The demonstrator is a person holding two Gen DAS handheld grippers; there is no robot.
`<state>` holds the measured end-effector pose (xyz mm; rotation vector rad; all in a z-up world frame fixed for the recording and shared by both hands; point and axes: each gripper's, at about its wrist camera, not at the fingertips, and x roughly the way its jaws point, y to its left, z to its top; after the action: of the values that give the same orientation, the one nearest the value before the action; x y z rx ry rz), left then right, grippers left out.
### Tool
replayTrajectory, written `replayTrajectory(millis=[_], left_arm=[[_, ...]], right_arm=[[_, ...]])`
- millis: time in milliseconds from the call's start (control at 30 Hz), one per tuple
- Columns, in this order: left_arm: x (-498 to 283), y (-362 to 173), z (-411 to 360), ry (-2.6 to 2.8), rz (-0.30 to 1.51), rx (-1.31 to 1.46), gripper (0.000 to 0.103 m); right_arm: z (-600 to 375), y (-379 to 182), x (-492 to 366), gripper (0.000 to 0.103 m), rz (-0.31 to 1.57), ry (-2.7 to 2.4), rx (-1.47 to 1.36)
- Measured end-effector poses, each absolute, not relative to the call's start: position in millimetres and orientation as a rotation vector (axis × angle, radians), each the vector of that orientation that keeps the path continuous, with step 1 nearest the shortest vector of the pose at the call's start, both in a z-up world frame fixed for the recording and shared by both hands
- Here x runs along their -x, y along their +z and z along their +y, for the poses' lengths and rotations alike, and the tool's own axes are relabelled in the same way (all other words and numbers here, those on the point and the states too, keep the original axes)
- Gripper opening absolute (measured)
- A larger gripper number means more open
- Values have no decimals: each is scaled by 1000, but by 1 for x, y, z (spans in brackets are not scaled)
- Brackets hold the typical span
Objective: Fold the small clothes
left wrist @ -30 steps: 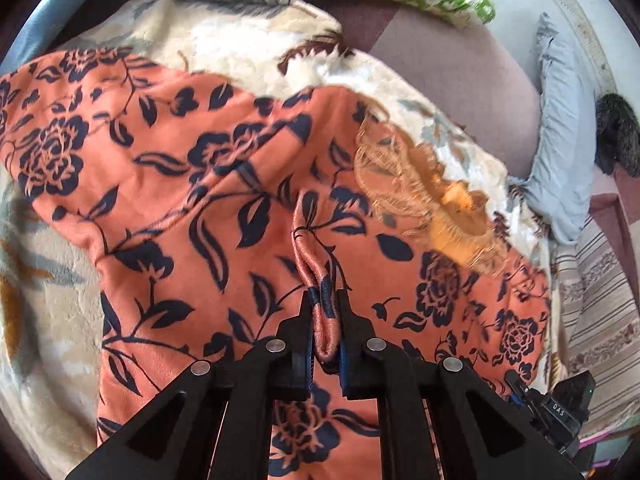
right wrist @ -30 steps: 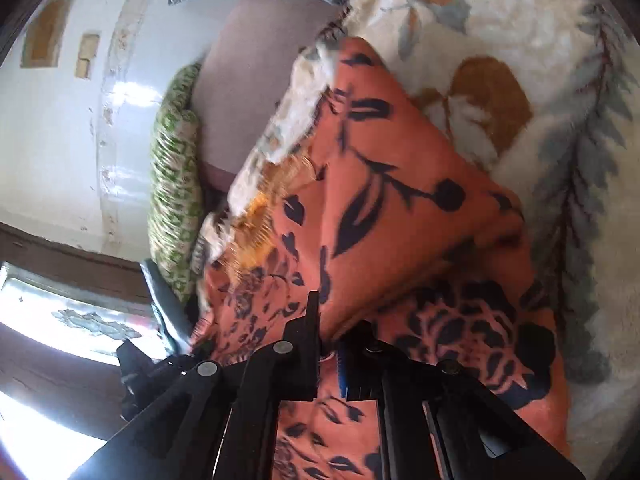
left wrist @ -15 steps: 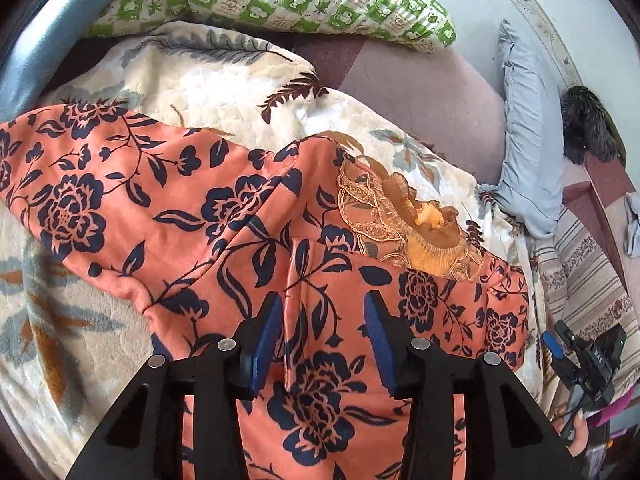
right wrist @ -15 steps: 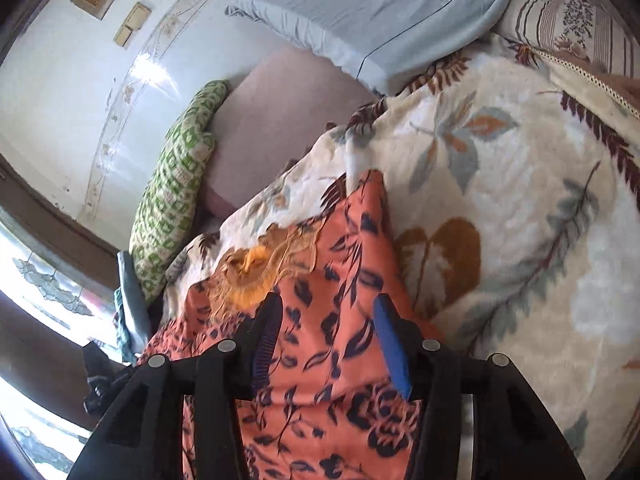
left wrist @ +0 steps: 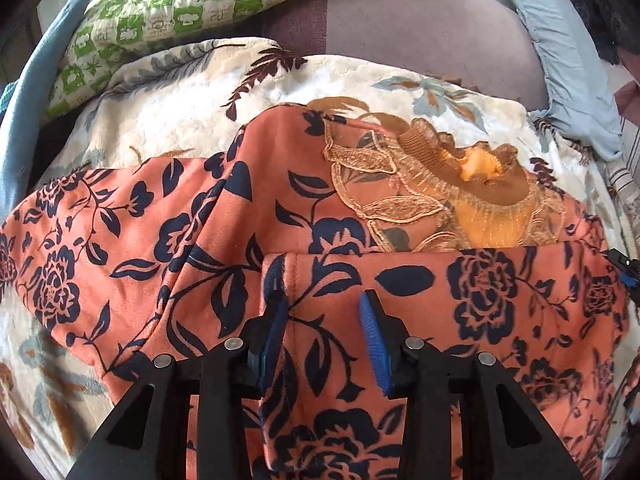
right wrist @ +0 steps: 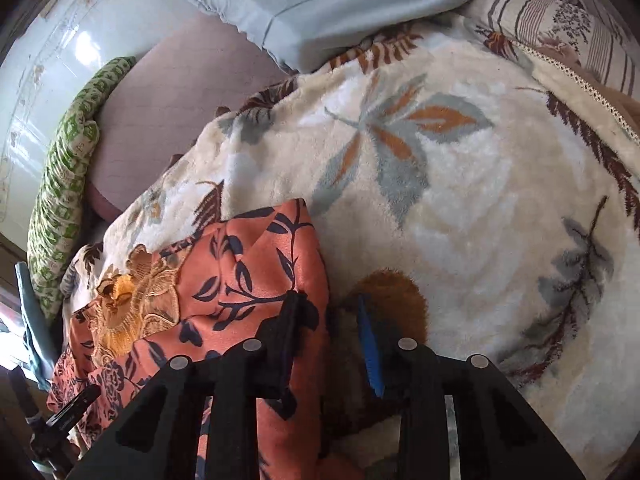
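Note:
An orange garment with dark blue flowers [left wrist: 312, 224] lies on a cream leaf-print blanket [left wrist: 192, 92]. Its gold lace collar [left wrist: 452, 188] faces up, and its lower part is folded up to just below the collar. My left gripper [left wrist: 323, 320] is open and empty, just above the folded edge. In the right wrist view the garment [right wrist: 240, 280] lies at the left, its right side edge running down the frame. My right gripper [right wrist: 326, 328] is open and empty over that edge and the blanket [right wrist: 460, 200].
A green and white checked pillow [left wrist: 208, 4] lies at the back left, a pale blue pillow [left wrist: 568, 60] at the back right. A mauve sheet [left wrist: 400, 28] lies between them. A striped floral cloth [right wrist: 560, 28] borders the blanket's right side. A blue cloth [left wrist: 28, 100] hangs at the left.
Both grippers were shut on the garment's fabric a second ago. They let go, opened and drew back. The lower part now lies flat, folded up toward the collar.

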<state>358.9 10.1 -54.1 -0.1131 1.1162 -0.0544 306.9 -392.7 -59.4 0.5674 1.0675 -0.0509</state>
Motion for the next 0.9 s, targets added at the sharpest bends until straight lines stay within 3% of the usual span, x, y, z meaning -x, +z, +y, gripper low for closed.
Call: replayTrajectory(millis=[133,267,333,433,533,733,900], left_arm=[[-339,-38,19,-135,1065,254,39],[-326,-56,11,-159,1117,222,42],[-326,-70,12,-145,1183,210,42],[-322,-59,16,-161,1176,224,42],[-319,-40,34,-184,1168,299,42],[-312,0,125,-100,1055,402,50],[-295,4,256,189,931,568,50]], right_arm=[[-377,-31,-275,31,1014,122,-626],[-362,-63,-244,31,1169,108,-560],[-358,-71,-236,25,1164,109,-542],[-348,-53,-240,34,1157,91,-550],[-322,-32,-246,37,1146,135,-472],[-228,-5,-261,51,1182,254,-332],[-107,4,-283,57,1214,411,-169]])
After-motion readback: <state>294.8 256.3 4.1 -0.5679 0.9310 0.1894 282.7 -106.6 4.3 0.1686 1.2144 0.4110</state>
